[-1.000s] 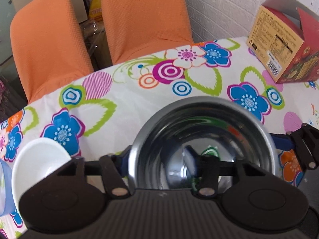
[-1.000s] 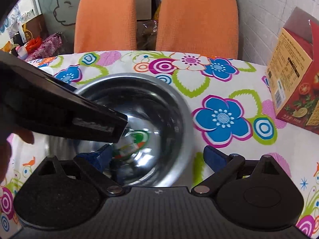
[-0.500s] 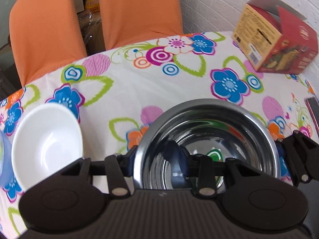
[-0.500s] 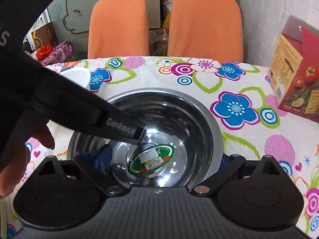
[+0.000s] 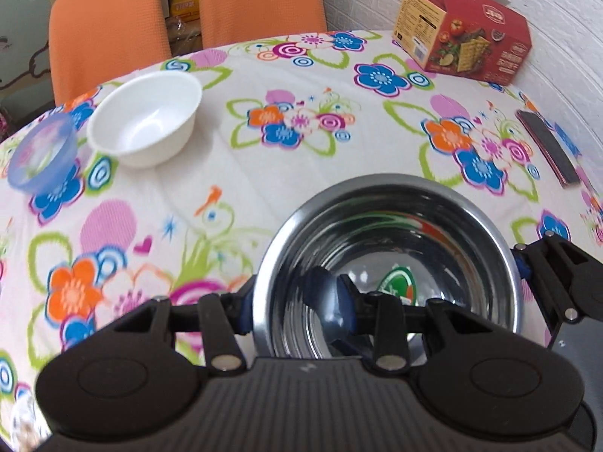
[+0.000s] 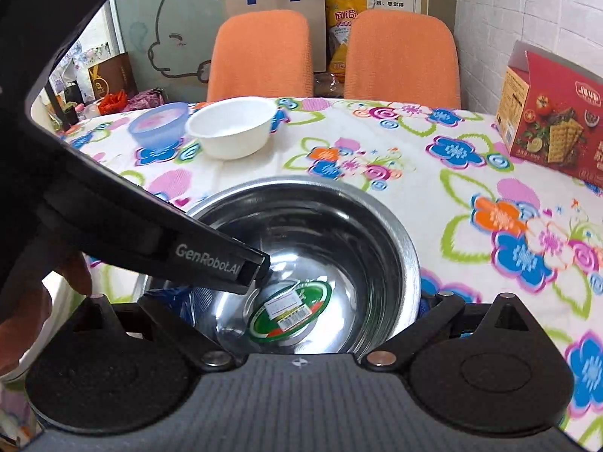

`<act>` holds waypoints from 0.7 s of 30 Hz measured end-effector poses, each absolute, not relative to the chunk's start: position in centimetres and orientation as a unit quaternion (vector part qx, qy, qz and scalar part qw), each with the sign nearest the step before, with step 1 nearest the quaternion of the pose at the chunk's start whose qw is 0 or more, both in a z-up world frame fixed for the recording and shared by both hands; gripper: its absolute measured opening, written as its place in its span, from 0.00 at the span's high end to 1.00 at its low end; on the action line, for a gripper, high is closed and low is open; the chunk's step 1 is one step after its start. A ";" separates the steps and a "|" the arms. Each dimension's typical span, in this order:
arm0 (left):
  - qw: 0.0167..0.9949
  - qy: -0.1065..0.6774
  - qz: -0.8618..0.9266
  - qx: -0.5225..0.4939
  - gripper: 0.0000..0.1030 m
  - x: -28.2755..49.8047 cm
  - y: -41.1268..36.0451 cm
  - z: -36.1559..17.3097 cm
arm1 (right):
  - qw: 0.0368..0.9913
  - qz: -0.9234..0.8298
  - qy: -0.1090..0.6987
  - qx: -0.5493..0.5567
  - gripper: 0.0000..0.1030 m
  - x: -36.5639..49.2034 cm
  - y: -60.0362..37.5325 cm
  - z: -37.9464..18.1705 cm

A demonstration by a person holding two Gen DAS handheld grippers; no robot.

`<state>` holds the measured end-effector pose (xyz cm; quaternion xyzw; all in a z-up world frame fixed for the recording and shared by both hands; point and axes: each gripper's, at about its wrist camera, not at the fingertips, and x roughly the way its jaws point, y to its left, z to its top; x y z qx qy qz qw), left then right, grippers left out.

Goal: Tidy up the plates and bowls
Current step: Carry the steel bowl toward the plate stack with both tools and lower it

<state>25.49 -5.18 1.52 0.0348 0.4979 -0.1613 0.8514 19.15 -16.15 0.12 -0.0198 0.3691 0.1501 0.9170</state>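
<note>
Flowered tablecloth, two orange chairs at the far edge, white brick wall right. Steel bowl sits up front: left gripper pinches its near-left rim, right gripper straddles it. White bowl beside blue bowl, far left. Only the left view shows a dark phone.

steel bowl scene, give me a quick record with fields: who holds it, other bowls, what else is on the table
held item: steel bowl, green sticker inside on its bottom
left gripper: shut on the bowl's rim, one finger inside, one outside
right gripper: shut on the bowl's rim at the other side
white bowl: upright on the table, apart from the steel bowl
blue bowl: translucent, beside the white bowl
cracker box: red, flap open, near the wall
dark flat item: at the table edge, kind unclear
tablecloth: floral
</note>
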 end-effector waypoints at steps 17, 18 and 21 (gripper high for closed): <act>0.856 0.487 -0.171 0.036 0.63 20.5 -3.1 -0.5 | 0.915 0.139 0.379 0.001 0.15 15.1 -14.4 -1.7; 0.855 0.488 -0.171 0.035 0.62 20.7 -3.1 -0.6 | 0.914 0.140 0.380 -0.002 0.15 15.3 -14.4 -1.9; 0.858 0.485 -0.169 0.030 0.48 20.9 -2.9 -0.6 | 0.913 0.140 0.382 -0.003 0.17 15.6 -14.6 -2.2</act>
